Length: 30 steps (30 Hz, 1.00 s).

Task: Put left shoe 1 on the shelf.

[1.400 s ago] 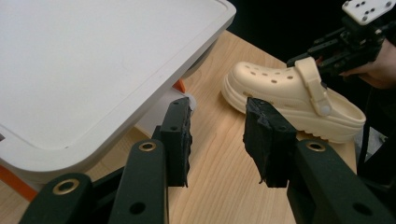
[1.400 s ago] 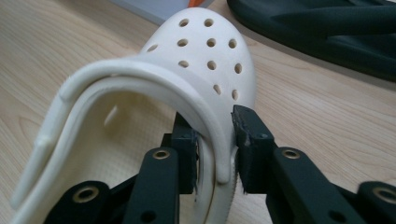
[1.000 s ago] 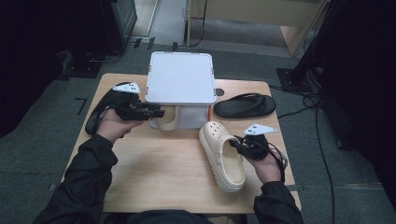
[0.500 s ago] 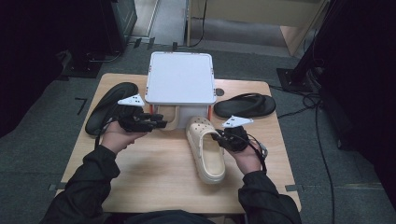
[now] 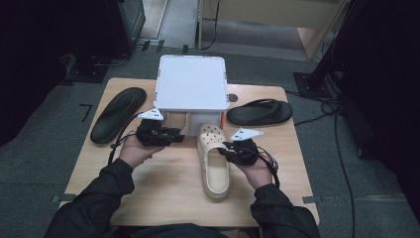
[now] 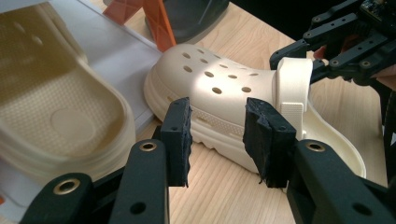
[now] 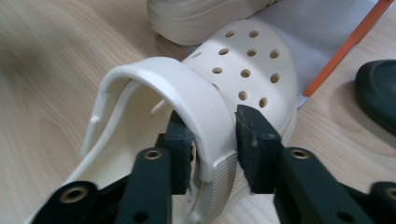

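Clog (image 5: 214,157) lay on table (image 5: 163,198) just before rack (image 5: 190,89), toe toward it; strap pinched by right gripper (image 5: 229,151). Left gripper (image 5: 174,134) unclenched, idle beside toe. Mate (image 6: 56,102) already under rack; shelving left.

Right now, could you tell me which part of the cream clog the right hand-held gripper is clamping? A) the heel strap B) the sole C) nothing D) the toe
A: the right hand-held gripper has its jaws closed on the heel strap of the cream clog.
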Tool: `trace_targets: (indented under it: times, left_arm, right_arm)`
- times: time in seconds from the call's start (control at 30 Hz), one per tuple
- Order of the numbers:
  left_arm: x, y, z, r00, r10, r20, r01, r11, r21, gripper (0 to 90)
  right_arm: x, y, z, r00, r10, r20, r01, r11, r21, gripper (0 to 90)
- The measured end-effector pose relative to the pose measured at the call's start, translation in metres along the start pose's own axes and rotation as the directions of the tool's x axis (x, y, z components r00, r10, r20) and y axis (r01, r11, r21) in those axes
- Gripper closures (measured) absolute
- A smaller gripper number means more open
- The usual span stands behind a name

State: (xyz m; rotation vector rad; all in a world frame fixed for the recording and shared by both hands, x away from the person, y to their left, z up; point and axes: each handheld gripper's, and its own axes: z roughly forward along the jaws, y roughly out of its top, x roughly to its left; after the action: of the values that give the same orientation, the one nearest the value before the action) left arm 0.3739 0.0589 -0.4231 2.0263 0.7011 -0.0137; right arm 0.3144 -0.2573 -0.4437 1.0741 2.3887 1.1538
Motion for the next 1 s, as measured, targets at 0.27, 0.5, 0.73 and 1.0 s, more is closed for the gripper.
trace_targets:
  times: [0.27, 0.5, 0.73, 1.0]
  left_arm:
    - [0.002, 0.003, -0.001, 1.0, 0.008, 0.003, -0.008, 0.9999, -0.015, 61.6]
    - [0.005, 0.008, -0.002, 0.9999, 0.016, 0.002, -0.016, 0.9995, -0.026, 62.0]
    - [0.005, 0.013, -0.005, 1.0, 0.006, 0.003, -0.006, 0.9994, -0.033, 62.2]
    - [0.002, 0.021, -0.013, 0.9997, 0.022, 0.009, -0.022, 0.9993, -0.03, 63.6]
  right_arm:
    - [-0.004, -0.012, -0.009, 0.9986, 0.046, -0.024, -0.047, 0.999, -0.026, 56.5]
    - [-0.004, -0.016, -0.006, 0.9986, 0.052, 0.005, -0.052, 0.998, -0.037, 55.5]
    - [0.0, -0.012, 0.015, 0.9965, 0.027, 0.08, -0.028, 1.0, 0.007, 56.0]
    - [0.012, 0.0, 0.007, 0.9803, -0.031, 0.195, 0.03, 1.0, 0.006, 73.5]
